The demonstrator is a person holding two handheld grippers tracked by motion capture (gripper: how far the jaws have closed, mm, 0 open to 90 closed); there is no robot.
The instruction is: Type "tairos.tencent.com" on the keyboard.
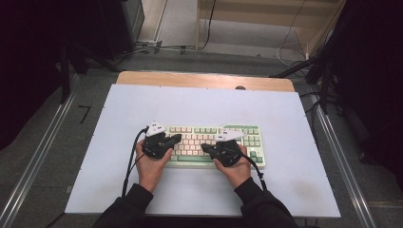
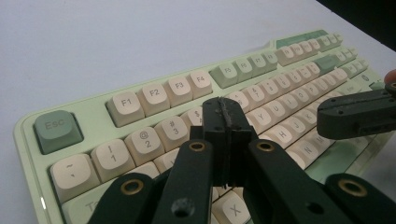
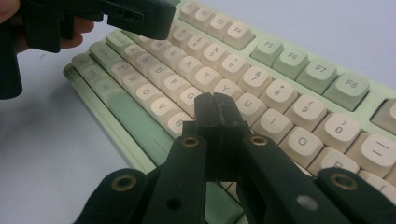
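A pale green keyboard (image 1: pixel 247 135) with cream and green keys lies in the middle of the white mat. My left gripper (image 1: pixel 177 137) is shut with nothing in it, its tip hovering over the keyboard's left half. In the left gripper view the closed jaws (image 2: pixel 225 109) sit above the number-row keys (image 2: pixel 140 140). My right gripper (image 1: pixel 204 147) is shut and empty too, over the lower middle keys. In the right gripper view its tip (image 3: pixel 215 105) hangs above the letter keys (image 3: pixel 187 74) near the green space bar (image 3: pixel 135 121). The two tips point toward each other.
The white mat (image 1: pixel 142 104) covers a wooden table (image 1: pixel 190 78) and has free room all round the keyboard. Metal rails (image 1: pixel 38 156) run along both sides. Cables (image 1: pixel 157 47) and dark stands (image 1: pixel 328 71) are on the floor beyond the far edge.
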